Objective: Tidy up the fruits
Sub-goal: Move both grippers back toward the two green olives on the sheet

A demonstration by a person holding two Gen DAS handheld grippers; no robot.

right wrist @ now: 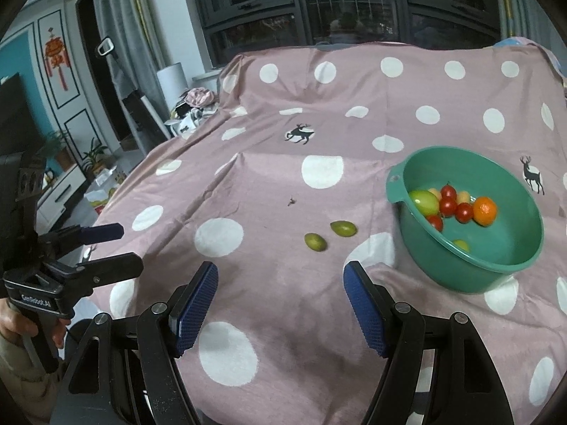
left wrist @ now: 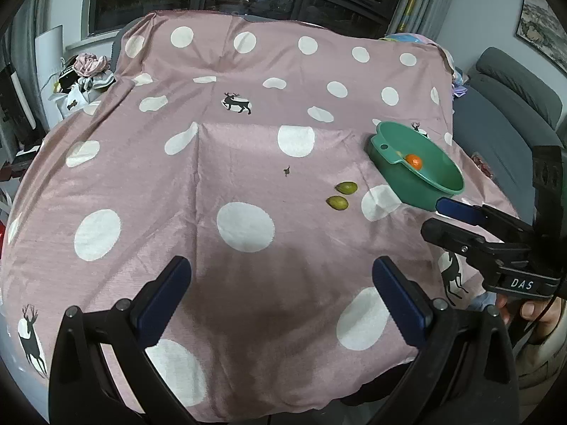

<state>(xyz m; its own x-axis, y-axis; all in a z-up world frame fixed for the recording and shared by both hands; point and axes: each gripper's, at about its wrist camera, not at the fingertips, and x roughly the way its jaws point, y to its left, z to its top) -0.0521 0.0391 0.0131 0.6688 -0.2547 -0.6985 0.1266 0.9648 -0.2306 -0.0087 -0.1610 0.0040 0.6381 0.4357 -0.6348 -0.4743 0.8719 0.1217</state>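
Two small green fruits point(right wrist: 315, 241) point(right wrist: 343, 227) lie side by side on the pink spotted cloth, left of a green bowl point(right wrist: 503, 269). The bowl holds an orange point(right wrist: 484, 210), several red cherry tomatoes point(right wrist: 464, 211), a green apple point(right wrist: 424, 202) and small yellow fruits. My right gripper point(right wrist: 280, 304) is open and empty, hovering near the cloth short of the green fruits. My left gripper point(left wrist: 281, 287) is open and empty too, over bare cloth to the left. In the left wrist view both green fruits point(left wrist: 337, 202) point(left wrist: 347, 187) and the bowl point(left wrist: 450, 186) sit at mid-right.
A small dark stem scrap point(right wrist: 291, 201) lies on the cloth beyond the fruits. A grey sofa point(left wrist: 503, 113) stands right of the table, clutter and bags point(left wrist: 83, 81) at the far left corner. A hand point(right wrist: 14, 322) grips the left tool.
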